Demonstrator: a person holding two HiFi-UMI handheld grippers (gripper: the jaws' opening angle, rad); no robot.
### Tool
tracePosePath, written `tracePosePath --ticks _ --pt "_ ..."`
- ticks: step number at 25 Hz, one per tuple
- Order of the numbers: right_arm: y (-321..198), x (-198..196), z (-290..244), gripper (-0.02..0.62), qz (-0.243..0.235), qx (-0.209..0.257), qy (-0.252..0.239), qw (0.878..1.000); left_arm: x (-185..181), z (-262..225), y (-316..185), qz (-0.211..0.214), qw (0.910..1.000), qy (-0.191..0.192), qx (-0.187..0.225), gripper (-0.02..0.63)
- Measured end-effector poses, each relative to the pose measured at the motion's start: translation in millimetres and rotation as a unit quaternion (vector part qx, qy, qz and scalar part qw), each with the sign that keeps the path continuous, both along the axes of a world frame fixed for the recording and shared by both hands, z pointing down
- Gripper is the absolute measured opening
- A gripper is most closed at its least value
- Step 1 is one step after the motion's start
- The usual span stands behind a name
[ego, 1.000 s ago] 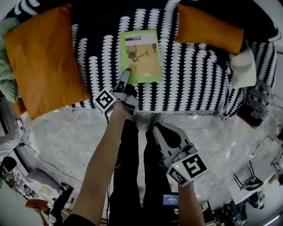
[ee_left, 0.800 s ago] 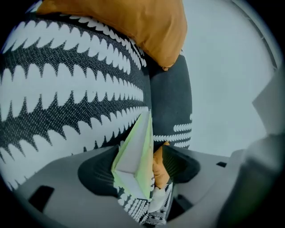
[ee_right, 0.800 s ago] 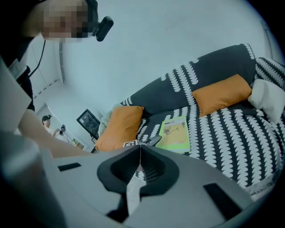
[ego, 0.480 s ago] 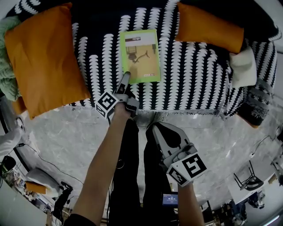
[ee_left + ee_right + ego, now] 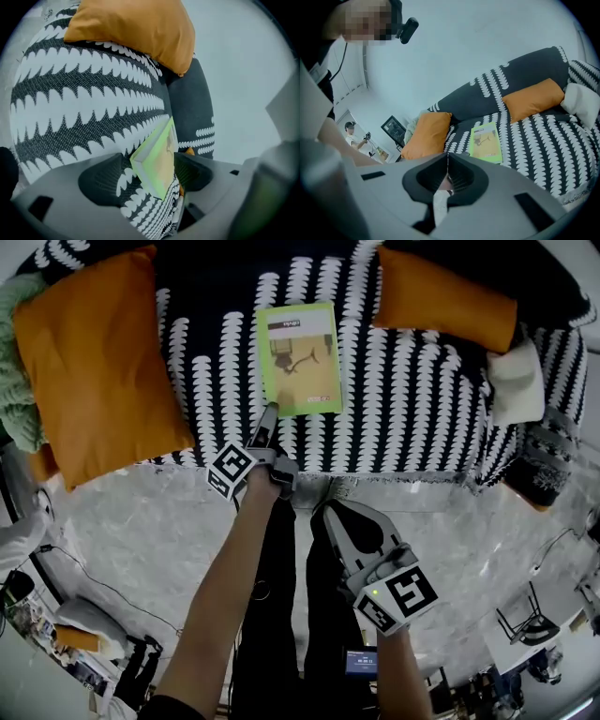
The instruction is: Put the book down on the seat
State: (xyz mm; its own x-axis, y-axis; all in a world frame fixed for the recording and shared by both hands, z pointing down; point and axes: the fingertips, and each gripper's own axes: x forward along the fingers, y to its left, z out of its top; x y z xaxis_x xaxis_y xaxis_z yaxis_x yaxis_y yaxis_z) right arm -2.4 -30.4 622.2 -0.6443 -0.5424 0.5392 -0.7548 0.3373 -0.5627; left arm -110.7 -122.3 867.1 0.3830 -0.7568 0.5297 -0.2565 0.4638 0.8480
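Head view: book (image 5: pixel 298 359) flat on seat (image 5: pixel 412 399); left hand-held gripper (image 5: pixel 267 418) at seat's front edge, spread, book's near corner between jaws, unpinched; right hand-held gripper (image 5: pixel 328 514) off seat, pressed together. Risk: pad snagging corner on withdrawal, dragging book toward seat edge.

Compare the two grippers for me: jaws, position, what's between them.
The left gripper has its jaws apart; the right gripper has them together. The left reaches the seat, with the book's corner between its jaws; the right is held back off the seat, empty. Both share the same grey build.
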Motion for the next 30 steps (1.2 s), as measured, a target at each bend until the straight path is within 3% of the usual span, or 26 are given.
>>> tracePosePath --ticks 9,15,23,30 --pt "-0.2 8.2 -3.1 0.017 0.003 0.018 -0.010 1.000 1.2 -12.9 4.4 0.005 0.9994 -0.033 0.013 0.344" --pt "-7.5 15.8 -19.0 0.017 0.004 0.024 0.004 1.000 26.7 -40.3 8.8 0.013 0.9995 -0.017 0.022 0.341" --pt "-23.1 16.9 -54.7 0.017 0.008 0.041 0.024 0.999 46.9 -99.1 2.2 0.027 0.9986 0.003 0.046 0.244" --pt "-15.1 24.7 -96.5 0.017 0.004 0.059 0.039 0.997 44.6 -148.8 12.8 0.006 0.9991 0.013 0.040 0.081"
